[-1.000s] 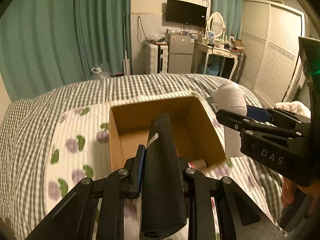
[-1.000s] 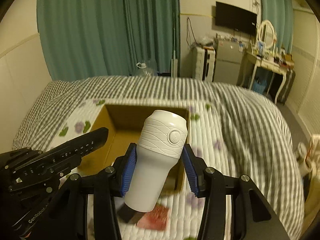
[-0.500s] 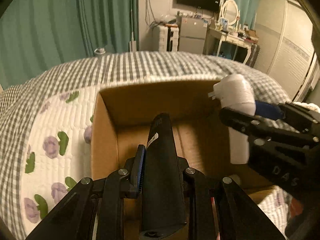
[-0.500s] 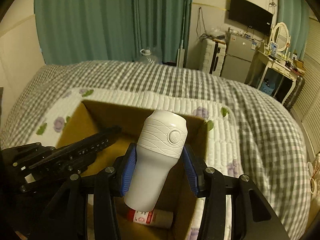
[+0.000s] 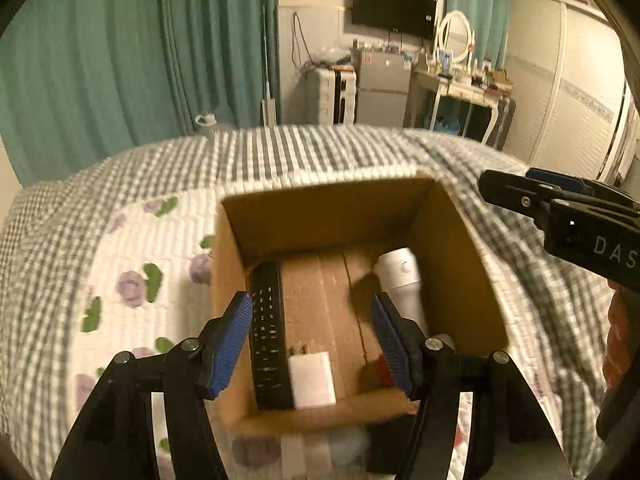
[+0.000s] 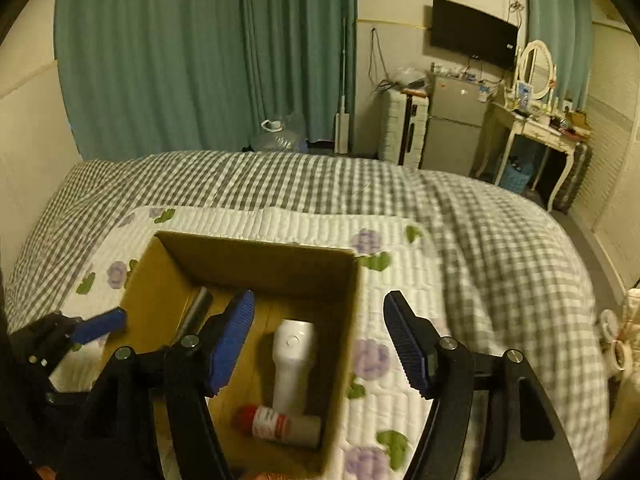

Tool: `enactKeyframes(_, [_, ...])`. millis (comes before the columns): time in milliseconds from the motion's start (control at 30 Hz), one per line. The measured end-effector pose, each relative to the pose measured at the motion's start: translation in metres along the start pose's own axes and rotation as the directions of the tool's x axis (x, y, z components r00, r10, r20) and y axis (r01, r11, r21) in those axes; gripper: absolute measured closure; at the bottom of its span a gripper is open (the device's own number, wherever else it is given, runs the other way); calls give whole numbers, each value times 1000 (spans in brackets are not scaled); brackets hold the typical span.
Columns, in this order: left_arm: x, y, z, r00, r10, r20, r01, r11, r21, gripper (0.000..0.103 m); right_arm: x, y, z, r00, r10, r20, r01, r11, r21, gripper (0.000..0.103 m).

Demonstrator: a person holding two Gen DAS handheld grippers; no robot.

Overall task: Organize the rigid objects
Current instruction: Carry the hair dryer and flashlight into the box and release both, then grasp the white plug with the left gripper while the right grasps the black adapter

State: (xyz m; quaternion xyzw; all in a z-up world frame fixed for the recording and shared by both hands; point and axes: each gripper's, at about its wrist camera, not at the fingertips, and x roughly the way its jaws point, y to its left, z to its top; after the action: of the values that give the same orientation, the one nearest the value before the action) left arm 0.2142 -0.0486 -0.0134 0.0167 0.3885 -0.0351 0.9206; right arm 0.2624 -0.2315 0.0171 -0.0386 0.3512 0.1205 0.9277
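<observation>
On the bed, a white flowered quilt lies over the checked cover, and an open cardboard box sits on the quilt with bare bedding on every side of it.

The left gripper hangs above the near edge of the box, its blue-padded fingers spread wide with nothing between them. Inside the box, going left to right: a black remote lies flat along the left wall, touching it or nearly so; a small white block sits just beside the remote's near end, close to the front wall; a strip of bare cardboard floor runs up the middle; a white bottle lies along the right wall; and a tube with a red cap lies crosswise at the bottle's near end.

The right gripper is above the box's right wall, its fingers also wide apart and empty, one over the box, the other over the quilt outside it.
</observation>
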Motion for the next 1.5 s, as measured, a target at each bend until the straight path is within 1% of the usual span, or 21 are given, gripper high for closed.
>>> enactKeyframes(133, [-49, 0, 3, 998, 13, 56, -14, 1000, 13, 31, -49, 6, 3, 999, -19, 29, 19, 1000, -14, 35])
enactKeyframes(200, [-77, 1, 1, 996, 17, 92, -19, 1000, 11, 24, -74, 12, 1, 999, -31, 42, 33, 999, -30, 33])
enactKeyframes(300, [-105, 5, -4, 991, 19, 130, -20, 1000, 5, 18, -109, 23, -6, 997, -52, 63, 55, 997, -61, 28])
enactKeyframes(333, [-113, 6, -7, 990, 21, 139, -22, 1000, 6, 13, -121, 28, -11, 996, -53, 70, 58, 996, -69, 27])
enactKeyframes(433, [-127, 15, -19, 986, 37, 161, -37, 999, -3, 5, -139, 35, -24, 997, -51, 61, 55, 997, -60, 17])
enactKeyframes(500, [-129, 21, -30, 986, 39, 161, -39, 999, -3, 5, -144, 37, -34, 996, -63, 59, 65, 997, -39, 7])
enactKeyframes(533, [-128, 24, -34, 986, 40, 161, -39, 999, -6, 5, -144, 38, -43, 995, -74, 60, 76, 997, -28, 6])
enactKeyframes(600, [-119, 32, -48, 988, 47, 145, -45, 999, -21, 5, -137, 39, -57, 996, -80, 47, 81, 997, -6, 5])
enactKeyframes(767, [-78, 41, -80, 996, 39, 79, -37, 999, -26, 5, -76, 44, -101, 995, -62, -82, 66, 996, 53, 5])
enactKeyframes(867, [-49, 44, -97, 997, 68, 27, -68, 998, -8, 5, -36, 51, -128, 987, -38, -155, 50, 996, 76, 5])
enactKeyframes(933, [-32, 51, -110, 998, 61, -6, -61, 998, -13, 5, -9, 57, -147, 977, -15, -215, 35, 995, 89, 5])
enactKeyframes(1033, [-9, 61, -127, 996, 67, -52, -68, 998, -18, 5, 17, 69, -163, 966, 6, -259, 21, 995, 99, 5])
enactKeyframes(1100, [1, 69, -134, 995, 49, -91, -53, 998, -44, 5, 33, 78, -168, 960, 8, -280, 20, 995, 97, 8])
enactKeyframes(1167, [5, 76, -136, 994, 48, -95, -54, 997, -61, 5, 44, 81, -171, 954, 38, -296, -5, 994, 114, 12])
enactKeyframes(1233, [7, 78, -138, 993, 60, -97, -66, 996, -60, 5, 58, 87, -177, 940, 45, -340, -10, 995, 104, 17])
enactKeyframes(1267, [7, 78, -139, 993, 62, -98, -68, 996, -60, 5, 63, 89, -180, 934, 47, -354, -14, 995, 95, 25])
enactKeyframes(1300, [7, 77, -139, 993, 61, -98, -67, 996, -58, 5, 66, 89, -184, 929, 64, -365, -31, 995, 96, 30])
enactKeyframes(1333, [7, 74, -139, 993, 60, -98, -65, 997, -52, 5, 66, 89, -186, 930, 77, -361, -42, 994, 102, 32])
enactKeyframes(1400, [5, 67, -138, 993, 62, -99, -65, 998, -27, 5, 59, 86, -184, 935, 76, -345, -46, 995, 94, 51])
enactKeyframes(1467, [4, 57, -137, 993, 52, -102, -52, 999, -3, 5, 45, 80, -180, 949, 7, -315, 7, 999, 43, 61])
enactKeyframes(1500, [5, 54, -135, 993, 37, -110, -37, 999, -4, 5, 41, 75, -179, 951, 2, -308, 11, 999, 43, 62])
